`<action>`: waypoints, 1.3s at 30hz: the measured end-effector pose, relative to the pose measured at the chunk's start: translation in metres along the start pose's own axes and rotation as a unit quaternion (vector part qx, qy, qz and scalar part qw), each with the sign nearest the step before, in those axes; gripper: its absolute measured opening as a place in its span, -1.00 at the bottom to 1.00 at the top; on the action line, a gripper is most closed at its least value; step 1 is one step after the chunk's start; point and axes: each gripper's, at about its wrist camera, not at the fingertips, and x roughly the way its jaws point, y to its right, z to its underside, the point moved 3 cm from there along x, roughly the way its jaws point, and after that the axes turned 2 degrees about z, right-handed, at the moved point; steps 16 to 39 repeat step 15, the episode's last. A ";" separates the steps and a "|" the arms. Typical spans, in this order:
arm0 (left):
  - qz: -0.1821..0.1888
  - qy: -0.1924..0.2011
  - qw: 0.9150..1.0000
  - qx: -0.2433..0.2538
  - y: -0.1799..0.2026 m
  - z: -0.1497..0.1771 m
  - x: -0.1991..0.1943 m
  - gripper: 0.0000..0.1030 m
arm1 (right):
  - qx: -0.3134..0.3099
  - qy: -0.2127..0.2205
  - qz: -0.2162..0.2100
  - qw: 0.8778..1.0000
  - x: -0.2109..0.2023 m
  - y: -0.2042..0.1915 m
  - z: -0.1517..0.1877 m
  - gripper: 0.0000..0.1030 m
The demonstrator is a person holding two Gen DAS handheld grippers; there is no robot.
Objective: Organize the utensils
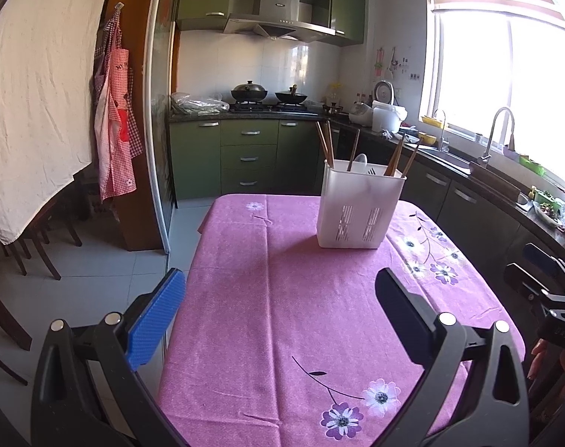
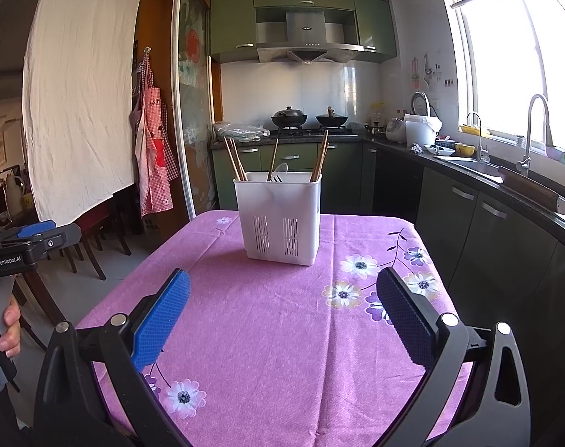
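A white slotted utensil holder [image 1: 360,206] [image 2: 280,216] stands upright at the far end of the pink flowered tablecloth [image 1: 301,316] [image 2: 282,335]. Several wooden chopsticks [image 1: 326,144] [image 2: 234,159] and a white spoon [image 1: 360,162] [image 2: 280,171] stick up out of it. My left gripper [image 1: 280,298] hovers open over the near part of the table, nothing between its fingers. My right gripper [image 2: 282,298] is likewise open and holds nothing, well short of the holder. Each gripper shows at the edge of the other's view, the right gripper [image 1: 543,279] and the left gripper [image 2: 32,238].
Green kitchen cabinets [image 1: 249,156], a stove with two woks [image 2: 306,119] and a counter with sink and tap [image 2: 532,141] lie beyond the table. Aprons [image 1: 114,130] and a white sheet [image 2: 81,93] hang at left. Dark wooden chairs [image 2: 92,238] stand beside the table's left edge.
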 end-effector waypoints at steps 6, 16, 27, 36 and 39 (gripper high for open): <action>-0.008 -0.002 1.000 0.009 0.003 0.002 0.004 0.88 | 0.001 -0.003 -0.001 1.000 0.003 0.000 0.001 0.91; 0.006 -0.040 0.999 0.002 -0.003 0.002 0.040 0.88 | 0.003 -0.020 0.002 1.000 0.021 0.008 0.004 0.91; 0.006 -0.040 0.999 0.002 -0.003 0.002 0.040 0.88 | 0.003 -0.020 0.002 1.000 0.021 0.008 0.004 0.91; 0.006 -0.040 0.999 0.002 -0.003 0.002 0.040 0.88 | 0.003 -0.020 0.002 1.000 0.021 0.008 0.004 0.91; 0.006 -0.040 0.999 0.002 -0.003 0.002 0.040 0.88 | 0.003 -0.020 0.002 1.000 0.021 0.008 0.004 0.91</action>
